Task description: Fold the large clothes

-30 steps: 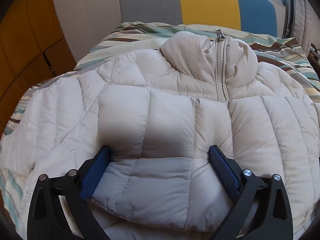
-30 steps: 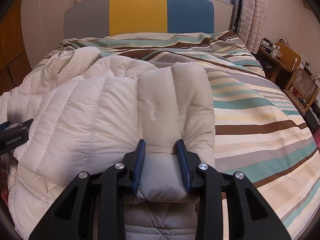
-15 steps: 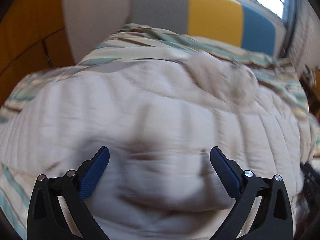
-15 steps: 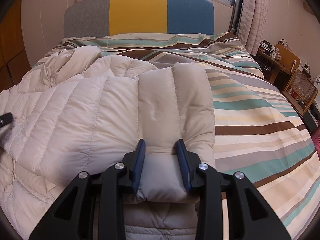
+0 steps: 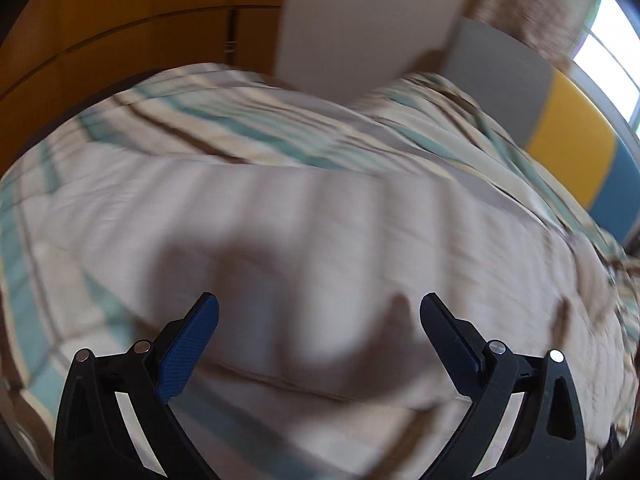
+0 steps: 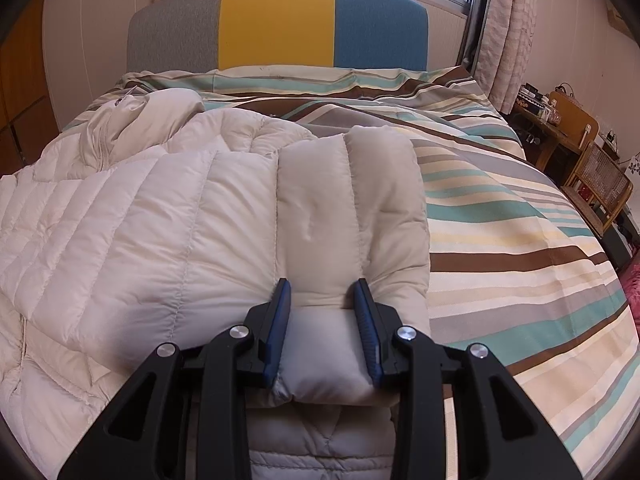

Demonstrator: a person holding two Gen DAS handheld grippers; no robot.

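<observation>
A cream quilted down jacket (image 6: 168, 216) lies spread on the bed, collar toward the headboard. Its sleeve (image 6: 348, 200) is folded in across the body. My right gripper (image 6: 323, 300) is shut on the cuff end of that sleeve, which bulges between the blue pads. In the left wrist view, which is blurred, the jacket (image 5: 320, 232) fills the middle. My left gripper (image 5: 319, 316) is open and empty, held above the jacket's left part.
The bed has a striped cover (image 6: 520, 248) and a grey, yellow and blue headboard (image 6: 276, 24). Wooden cabinets (image 5: 120, 32) stand on the left. A desk and wicker chair (image 6: 592, 176) stand on the right by the curtained window.
My left gripper let go of the jacket's folded part, lifted and swung left, so its view is blurred. My right gripper kept its hold and stayed put.
</observation>
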